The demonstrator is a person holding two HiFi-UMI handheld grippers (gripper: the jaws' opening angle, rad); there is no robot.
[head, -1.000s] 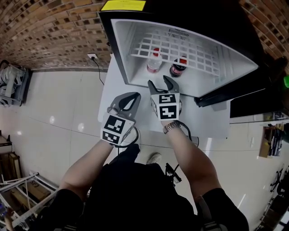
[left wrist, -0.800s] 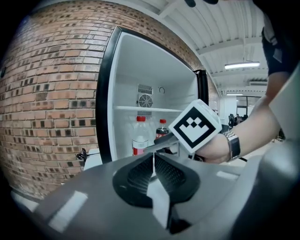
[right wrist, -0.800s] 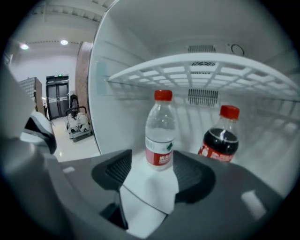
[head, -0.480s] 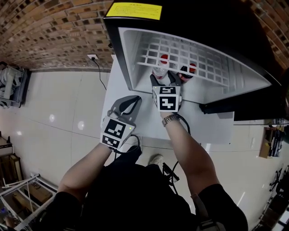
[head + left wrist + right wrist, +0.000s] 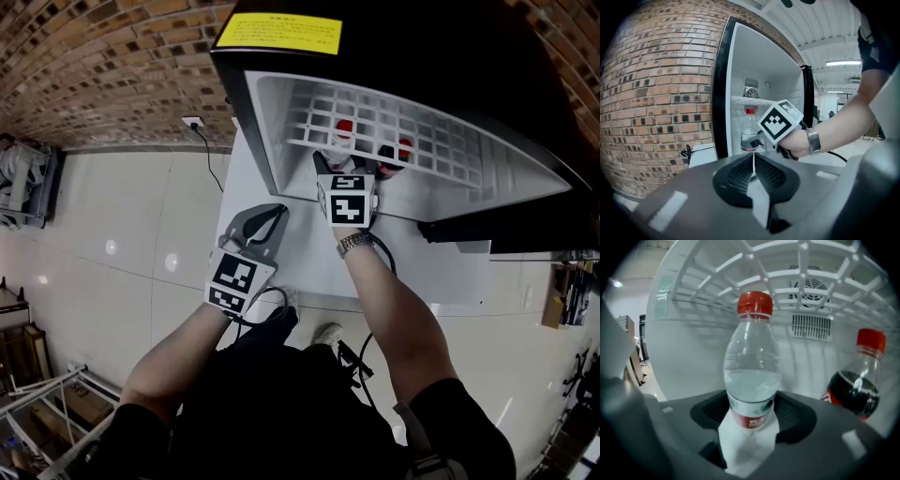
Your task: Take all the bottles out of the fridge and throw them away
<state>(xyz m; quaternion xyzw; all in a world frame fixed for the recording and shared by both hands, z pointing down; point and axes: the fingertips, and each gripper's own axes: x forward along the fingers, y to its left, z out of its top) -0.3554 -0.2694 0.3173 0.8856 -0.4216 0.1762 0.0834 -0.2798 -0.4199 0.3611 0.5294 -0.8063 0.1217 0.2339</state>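
Head view: right tongs (image 5: 342, 161) reach into the fridge (image 5: 272, 131); left tongs (image 5: 278, 212) hang outside its open front. Left gripper view: left tongs pressed together, empty. Right gripper view: right tongs, just opening wider, stand apart around the water bottle (image 5: 752, 366) inside the fridge, with a cola bottle (image 5: 857, 385) beside it.

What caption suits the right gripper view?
Right gripper, jaws just opened wider, around a clear water bottle inside the fridge; dark soda bottle beside it.

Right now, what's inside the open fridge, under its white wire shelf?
Two red-capped plastic bottles: a clear water bottle between the right gripper's jaws, which have just been opening, and a dark cola bottle to its right. The gripper hides their bases.
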